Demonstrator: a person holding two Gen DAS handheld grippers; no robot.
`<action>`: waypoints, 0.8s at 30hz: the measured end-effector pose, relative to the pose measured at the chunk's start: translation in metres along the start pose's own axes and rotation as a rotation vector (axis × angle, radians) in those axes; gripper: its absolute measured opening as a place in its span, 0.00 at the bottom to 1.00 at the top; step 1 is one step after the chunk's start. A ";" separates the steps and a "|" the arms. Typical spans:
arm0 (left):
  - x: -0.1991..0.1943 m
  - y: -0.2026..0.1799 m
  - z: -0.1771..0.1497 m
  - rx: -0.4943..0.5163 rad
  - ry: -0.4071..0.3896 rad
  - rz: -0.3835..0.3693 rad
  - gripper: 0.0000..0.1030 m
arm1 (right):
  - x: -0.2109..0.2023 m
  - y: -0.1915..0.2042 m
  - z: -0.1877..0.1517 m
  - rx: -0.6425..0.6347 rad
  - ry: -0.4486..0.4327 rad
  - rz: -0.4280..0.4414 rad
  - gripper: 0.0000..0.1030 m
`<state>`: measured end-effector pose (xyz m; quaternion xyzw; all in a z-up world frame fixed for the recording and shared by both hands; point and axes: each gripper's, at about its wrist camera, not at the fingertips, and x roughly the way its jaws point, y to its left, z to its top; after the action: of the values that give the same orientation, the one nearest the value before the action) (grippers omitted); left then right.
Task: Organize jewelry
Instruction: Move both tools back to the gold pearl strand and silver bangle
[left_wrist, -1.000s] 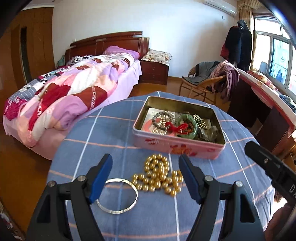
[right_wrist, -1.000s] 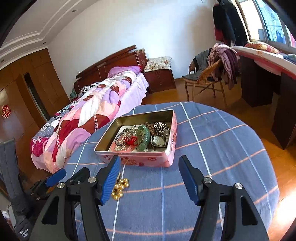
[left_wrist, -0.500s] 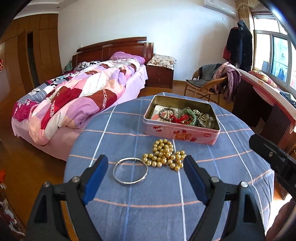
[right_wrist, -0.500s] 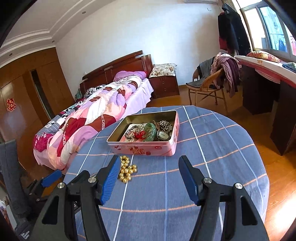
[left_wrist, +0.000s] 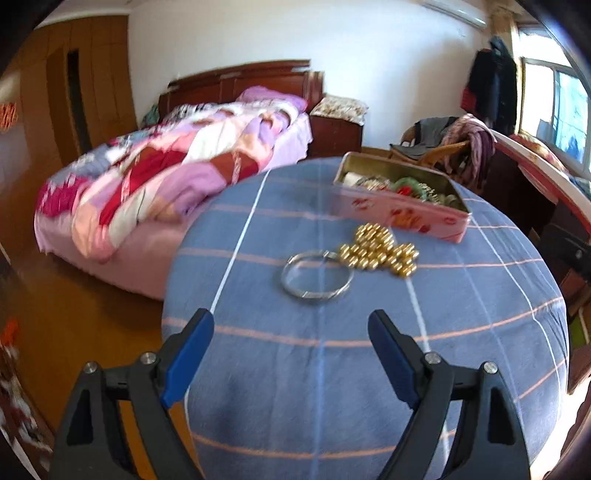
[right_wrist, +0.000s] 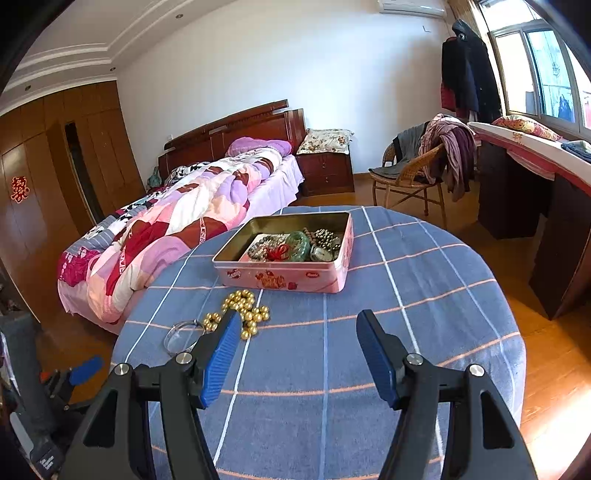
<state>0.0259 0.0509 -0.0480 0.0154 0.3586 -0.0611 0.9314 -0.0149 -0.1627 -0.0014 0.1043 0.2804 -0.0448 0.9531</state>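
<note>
On blue checked tablecloth (right_wrist: 424, 295): thin silver metal bangle (left_wrist: 317, 277) touching gold bead strand (left_wrist: 380, 251), both grippers (left_wrist: 291, 354) (right_wrist: 293, 352) spread, empty; pinching either may drag its neighbour.

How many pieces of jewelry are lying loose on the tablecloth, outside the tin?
2: a silver bangle near the table's left edge, and a gold bead string beside it, in front of the tin.
</note>
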 end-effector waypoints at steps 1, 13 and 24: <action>0.002 0.003 -0.002 -0.014 0.009 -0.005 0.85 | 0.000 0.002 -0.001 -0.006 0.002 0.002 0.63; 0.030 0.013 0.008 -0.072 0.072 -0.102 0.87 | 0.014 0.012 -0.005 -0.056 0.026 0.016 0.63; 0.085 -0.013 0.031 0.024 0.197 -0.119 0.91 | 0.041 0.000 -0.008 -0.030 0.095 -0.004 0.63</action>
<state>0.1075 0.0266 -0.0817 0.0112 0.4478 -0.1186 0.8862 0.0154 -0.1617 -0.0306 0.0915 0.3260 -0.0374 0.9402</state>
